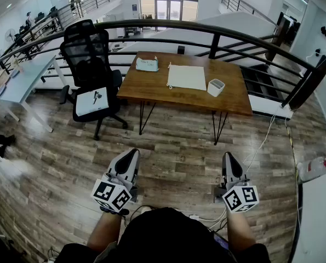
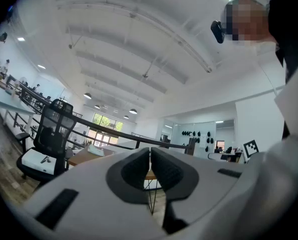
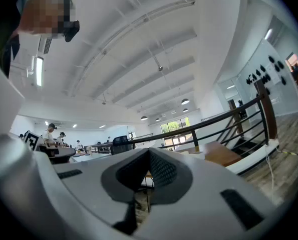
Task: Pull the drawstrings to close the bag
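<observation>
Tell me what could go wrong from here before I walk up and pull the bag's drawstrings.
The white cable trails over the floor ahead on your right; it could catch a foot. The white container stands close beside the bag and might get knocked over. The left gripper and right gripper are shut; open them before reaching.

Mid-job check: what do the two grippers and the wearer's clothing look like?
The left gripper and right gripper have light grey tapered shells, with dark textured pads lining the jaws. Each carries a white cube with black square markers. The person wears a black top.
</observation>
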Demonstrator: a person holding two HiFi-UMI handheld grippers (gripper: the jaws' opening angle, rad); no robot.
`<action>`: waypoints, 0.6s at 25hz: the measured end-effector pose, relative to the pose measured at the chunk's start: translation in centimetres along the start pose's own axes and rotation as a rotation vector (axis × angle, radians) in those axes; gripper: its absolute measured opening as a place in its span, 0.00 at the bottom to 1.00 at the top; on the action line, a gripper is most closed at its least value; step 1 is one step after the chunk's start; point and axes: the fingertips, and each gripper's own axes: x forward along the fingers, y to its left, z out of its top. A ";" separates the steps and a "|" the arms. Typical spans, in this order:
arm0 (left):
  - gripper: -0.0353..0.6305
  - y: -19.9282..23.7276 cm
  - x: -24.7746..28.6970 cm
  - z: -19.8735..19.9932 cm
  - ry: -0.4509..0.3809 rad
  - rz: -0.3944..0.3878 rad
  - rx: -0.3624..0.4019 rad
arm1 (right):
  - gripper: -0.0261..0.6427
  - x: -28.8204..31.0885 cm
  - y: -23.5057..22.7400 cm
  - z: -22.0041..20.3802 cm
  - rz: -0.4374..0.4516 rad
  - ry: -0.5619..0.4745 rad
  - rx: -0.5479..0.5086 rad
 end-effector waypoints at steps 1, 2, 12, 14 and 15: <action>0.09 -0.2 0.2 0.0 -0.003 -0.003 -0.006 | 0.03 0.0 0.0 -0.1 0.000 0.005 -0.004; 0.09 -0.4 0.5 -0.1 -0.006 -0.006 -0.012 | 0.03 -0.1 -0.1 -0.2 0.001 0.009 -0.007; 0.09 0.1 0.7 0.1 0.006 0.004 -0.008 | 0.03 -0.3 -0.5 -0.1 -0.006 0.017 -0.013; 0.09 0.1 0.7 0.1 0.004 0.003 -0.008 | 0.03 -0.4 -0.4 -0.2 0.001 0.011 -0.007; 0.09 -0.1 0.7 0.1 0.002 -0.001 -0.007 | 0.03 -0.4 -0.4 -0.2 0.007 0.007 0.002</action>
